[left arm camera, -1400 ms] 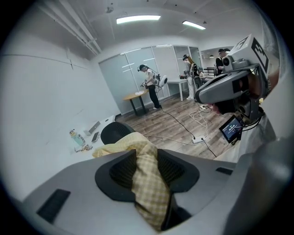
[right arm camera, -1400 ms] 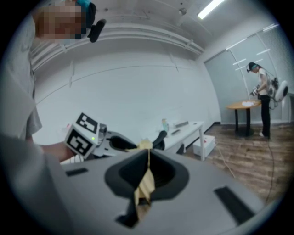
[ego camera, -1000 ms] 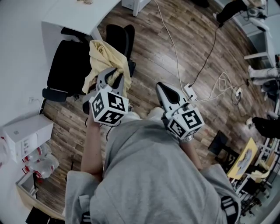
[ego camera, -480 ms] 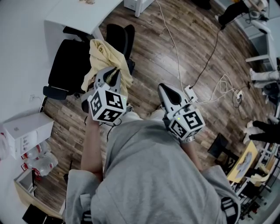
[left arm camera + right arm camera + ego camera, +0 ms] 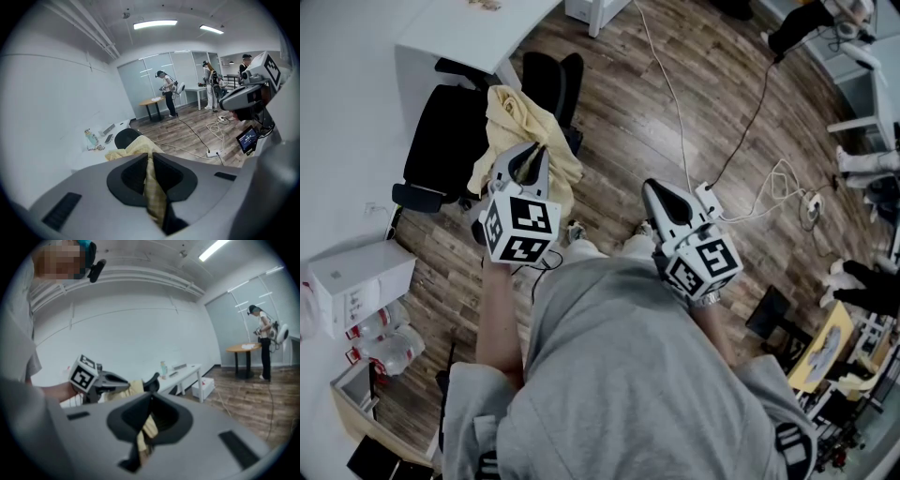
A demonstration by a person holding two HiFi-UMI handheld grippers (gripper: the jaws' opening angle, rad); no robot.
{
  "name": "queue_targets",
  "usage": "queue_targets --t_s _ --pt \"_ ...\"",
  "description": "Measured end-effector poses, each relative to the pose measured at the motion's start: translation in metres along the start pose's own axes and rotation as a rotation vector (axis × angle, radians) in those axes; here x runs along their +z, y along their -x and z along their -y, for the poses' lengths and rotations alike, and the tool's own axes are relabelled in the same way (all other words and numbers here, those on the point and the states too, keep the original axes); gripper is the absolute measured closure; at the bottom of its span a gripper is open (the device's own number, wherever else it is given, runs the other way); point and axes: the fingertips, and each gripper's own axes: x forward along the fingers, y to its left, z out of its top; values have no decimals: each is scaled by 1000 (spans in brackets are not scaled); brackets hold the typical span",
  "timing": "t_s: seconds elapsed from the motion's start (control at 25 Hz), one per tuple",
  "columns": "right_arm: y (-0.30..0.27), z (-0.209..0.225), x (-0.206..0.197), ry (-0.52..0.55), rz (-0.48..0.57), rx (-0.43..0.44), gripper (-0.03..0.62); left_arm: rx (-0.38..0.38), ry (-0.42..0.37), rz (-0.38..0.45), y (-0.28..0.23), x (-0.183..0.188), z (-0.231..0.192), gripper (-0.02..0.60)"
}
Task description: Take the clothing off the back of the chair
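A yellow garment [image 5: 511, 117] hangs over the back of a black office chair [image 5: 441, 141] at the upper left of the head view. My left gripper [image 5: 530, 157] is at the garment's lower right edge. Its jaws have just been closing, and in the left gripper view they pinch a fold of the yellow cloth [image 5: 151, 187]. My right gripper [image 5: 652, 190] hovers over the wood floor to the right, well apart from the chair. Its jaws stand together with nothing held. In the right gripper view a yellow strip shows in the slit, and the left gripper [image 5: 101, 380] is at the left.
A white desk [image 5: 459, 28] stands behind the chair. At the left are a white box [image 5: 356, 286] and plastic bottles [image 5: 389, 352]. A cable and power strip [image 5: 710, 199] lie on the floor beside my right gripper. Other people [image 5: 167, 91] stand far across the room.
The left gripper's jaws, spread around the garment's edge a second ago, have closed on the yellow cloth, and the gripper has rolled slightly. The right gripper has drifted a little to the right.
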Motion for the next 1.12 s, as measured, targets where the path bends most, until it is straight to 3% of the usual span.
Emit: queue_targets --t_s 0.16,0.4,0.8,1.12 --pt "3 2 -1 2 -6 9 560 21 115 52 7 3 -2 520" --pt "2 -3 -1 20 -11 39 560 79 186 115 22 10 -13 520" --pt "-3 -10 1 33 -11 59 559 140 229 187 39 15 -26 520" --pt "-1 -12 -3 23 -1 55 560 160 221 220 45 21 -30 520"
